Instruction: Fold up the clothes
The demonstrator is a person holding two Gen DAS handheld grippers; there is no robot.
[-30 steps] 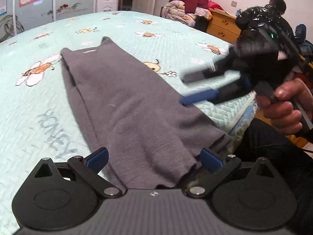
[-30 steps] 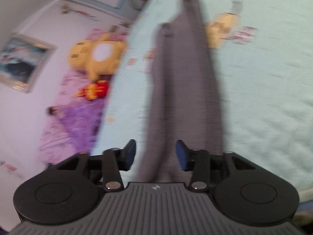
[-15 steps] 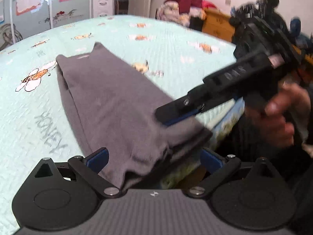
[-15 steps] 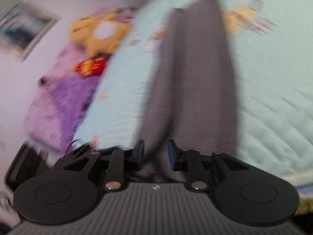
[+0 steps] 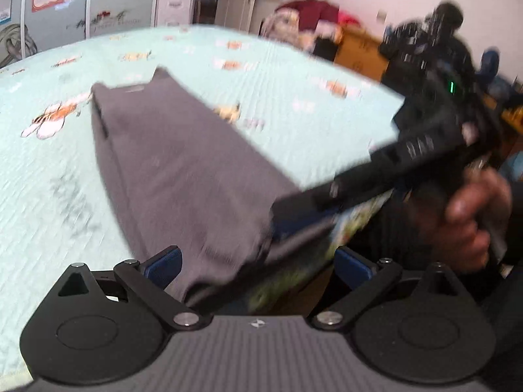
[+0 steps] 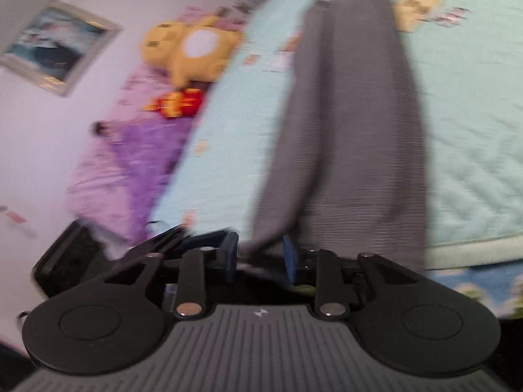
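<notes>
A grey garment, folded into a long strip, lies on the mint bedspread, its near hem hanging over the bed's edge. My left gripper is open wide, and the hem lies between its blue pads without being pinched. From the right, a hand brings in my right gripper, one finger above and one below the hem's right corner. In the right wrist view the garment runs away from the right gripper. Its jaws are opening, with the cloth's edge between them.
A wooden dresser piled with clothes stands beyond the bed's far right. A wardrobe and a white drawer unit stand at the back. A yellow plush toy and a purple blanket lie beside the bed. The person's hand and dark clothing are at the right.
The right gripper came in from the right, closed around the garment's near right corner, then widened a little. The hem was drawn over the bed's edge toward the left gripper, which stayed open.
</notes>
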